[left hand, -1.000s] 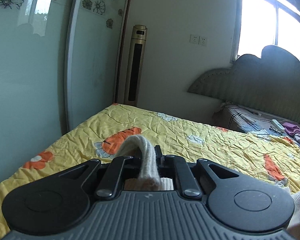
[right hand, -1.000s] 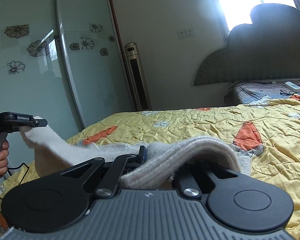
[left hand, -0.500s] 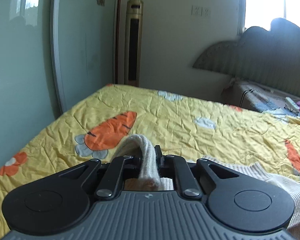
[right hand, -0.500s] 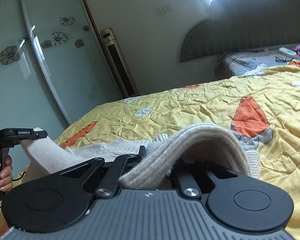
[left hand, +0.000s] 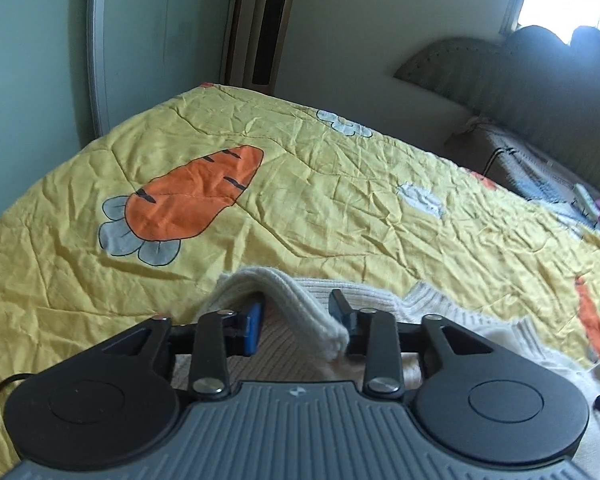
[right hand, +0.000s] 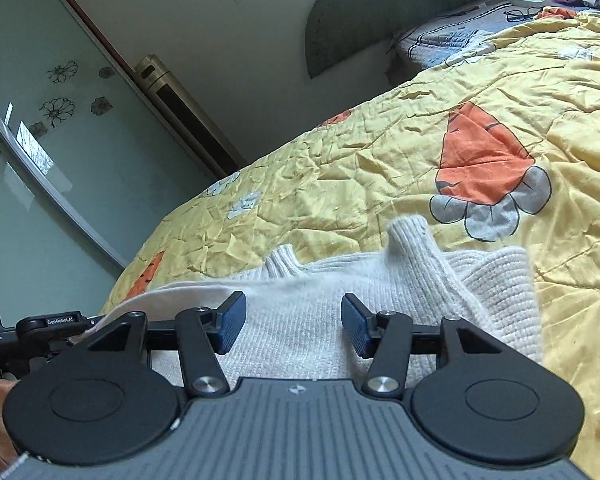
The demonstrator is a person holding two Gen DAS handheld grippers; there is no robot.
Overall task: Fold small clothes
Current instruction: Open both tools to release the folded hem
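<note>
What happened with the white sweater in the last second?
Both grippers carried the sweater down onto the yellow bedspread, then let go: left gripper and right gripper now have their fingers spread. The bedspread stayed put.

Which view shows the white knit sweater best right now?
The right wrist view: the sweater lies spread on the yellow quilt, its ribbed collar and a cuff visible. The left wrist view shows mainly one ribbed edge draped between the open fingers of the left hand-held gripper.
</note>
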